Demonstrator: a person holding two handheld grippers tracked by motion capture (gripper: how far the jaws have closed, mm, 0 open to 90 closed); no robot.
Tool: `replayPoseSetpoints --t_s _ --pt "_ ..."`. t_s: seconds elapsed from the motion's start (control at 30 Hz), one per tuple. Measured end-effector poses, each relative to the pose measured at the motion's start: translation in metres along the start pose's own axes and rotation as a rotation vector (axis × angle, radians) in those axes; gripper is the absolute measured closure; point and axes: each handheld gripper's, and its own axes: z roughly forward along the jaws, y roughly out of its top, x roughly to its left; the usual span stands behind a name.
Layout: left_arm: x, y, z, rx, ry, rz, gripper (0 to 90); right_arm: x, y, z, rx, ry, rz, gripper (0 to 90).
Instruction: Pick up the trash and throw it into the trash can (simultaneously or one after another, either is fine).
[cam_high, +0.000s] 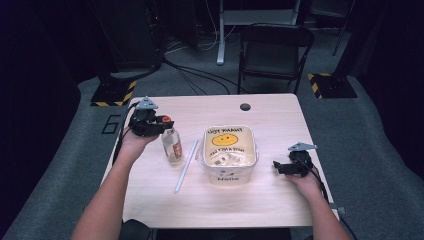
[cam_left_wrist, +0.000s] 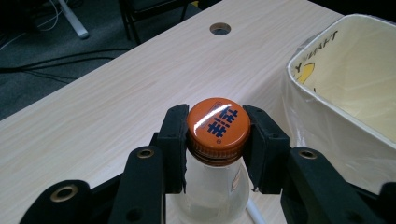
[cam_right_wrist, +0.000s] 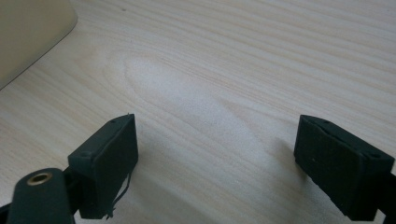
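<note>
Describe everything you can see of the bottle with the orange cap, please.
The bottle is small, of clear glass or plastic, with an orange-and-white label and an orange cap printed with dark blue characters. It stands upright on the wooden table, left of a white straw and the white container. The left tongs are clamped on its cap from both sides.

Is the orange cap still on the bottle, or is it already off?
On. The orange cap sits on the neck of the upright bottle, with the left hand-held gripper closed around it.
</note>
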Motion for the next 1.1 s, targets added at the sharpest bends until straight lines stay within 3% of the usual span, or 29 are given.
replayPoseSetpoints --t_s 0.37,0.73,1.1 --pt "-0.007 0.018 -0.026 -0.002 -0.007 0.028 62.8 0.0 0.0 0.0 0.0 0.0 0.0 12.7" --pt "-0.009 0.033 -0.044 -0.022 -0.01 0.01 62.8 0.0 0.0 0.0 0.0 0.0 -0.001 12.7" --pt "-0.019 0.053 -0.06 -0.032 -0.01 0.043 62.8 0.0 0.0 0.0 0.0 0.001 -0.001 12.7"
